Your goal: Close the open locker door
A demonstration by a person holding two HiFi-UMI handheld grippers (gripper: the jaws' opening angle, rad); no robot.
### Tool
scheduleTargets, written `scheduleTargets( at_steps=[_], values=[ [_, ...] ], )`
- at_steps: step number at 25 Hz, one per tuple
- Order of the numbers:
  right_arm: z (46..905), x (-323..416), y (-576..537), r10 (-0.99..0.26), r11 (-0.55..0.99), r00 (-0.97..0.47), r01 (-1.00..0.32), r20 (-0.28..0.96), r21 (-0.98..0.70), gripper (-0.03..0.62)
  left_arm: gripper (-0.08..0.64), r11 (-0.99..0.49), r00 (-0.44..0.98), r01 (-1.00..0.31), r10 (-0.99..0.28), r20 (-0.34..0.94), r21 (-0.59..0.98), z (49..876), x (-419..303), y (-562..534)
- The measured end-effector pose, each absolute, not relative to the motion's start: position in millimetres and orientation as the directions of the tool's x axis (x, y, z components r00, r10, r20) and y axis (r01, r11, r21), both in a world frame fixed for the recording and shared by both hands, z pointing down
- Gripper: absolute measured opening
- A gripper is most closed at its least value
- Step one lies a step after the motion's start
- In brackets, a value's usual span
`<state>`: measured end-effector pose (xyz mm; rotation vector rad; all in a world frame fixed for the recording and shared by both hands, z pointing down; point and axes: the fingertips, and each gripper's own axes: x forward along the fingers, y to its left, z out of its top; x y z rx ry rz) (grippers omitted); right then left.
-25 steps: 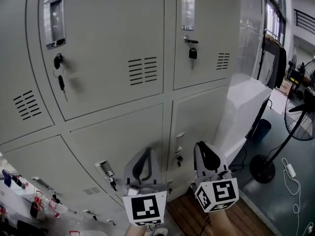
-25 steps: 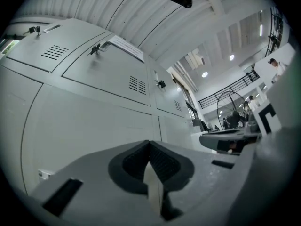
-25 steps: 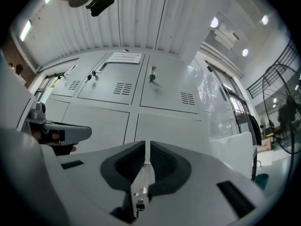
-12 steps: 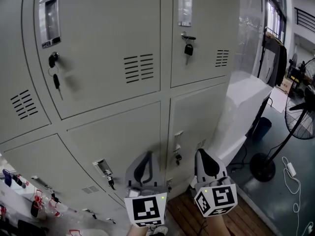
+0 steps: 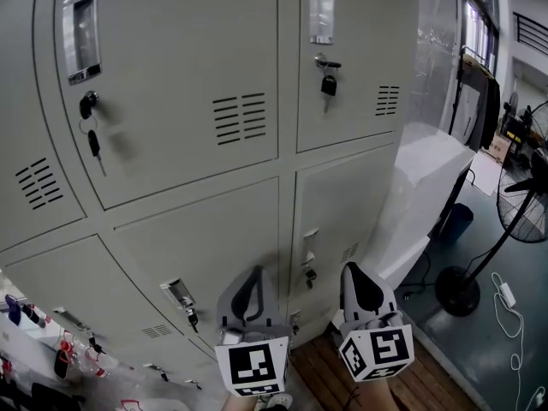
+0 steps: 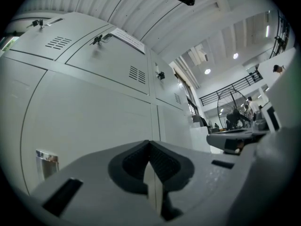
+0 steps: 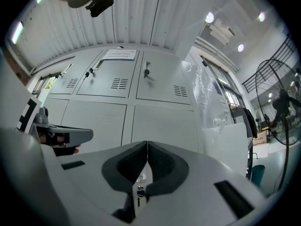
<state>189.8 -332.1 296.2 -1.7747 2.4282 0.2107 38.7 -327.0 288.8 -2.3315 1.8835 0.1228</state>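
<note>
Right gripper [image 5: 357,276] lower beside left gripper [image 5: 252,277], two fingers [image 7: 124,166] together on each

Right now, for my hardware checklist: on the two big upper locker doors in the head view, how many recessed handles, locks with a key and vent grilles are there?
Recessed handles: 2
Locks with a key: 2
Vent grilles: 2
Total: 6
</note>
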Motion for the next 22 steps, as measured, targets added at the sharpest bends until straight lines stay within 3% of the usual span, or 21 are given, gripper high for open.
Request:
scheduleTargets(
  at_steps=[22],
  values=[
    [293.6, 191.0, -332.3, -0.938, 0.286, -0.286, -0.958, -0.198, 0.031, 0.018, 0.000, -0.204, 0.212, -0.977, -0.964, -0.159, -0.065, 287.3, 37.1, -327.2]
  ],
)
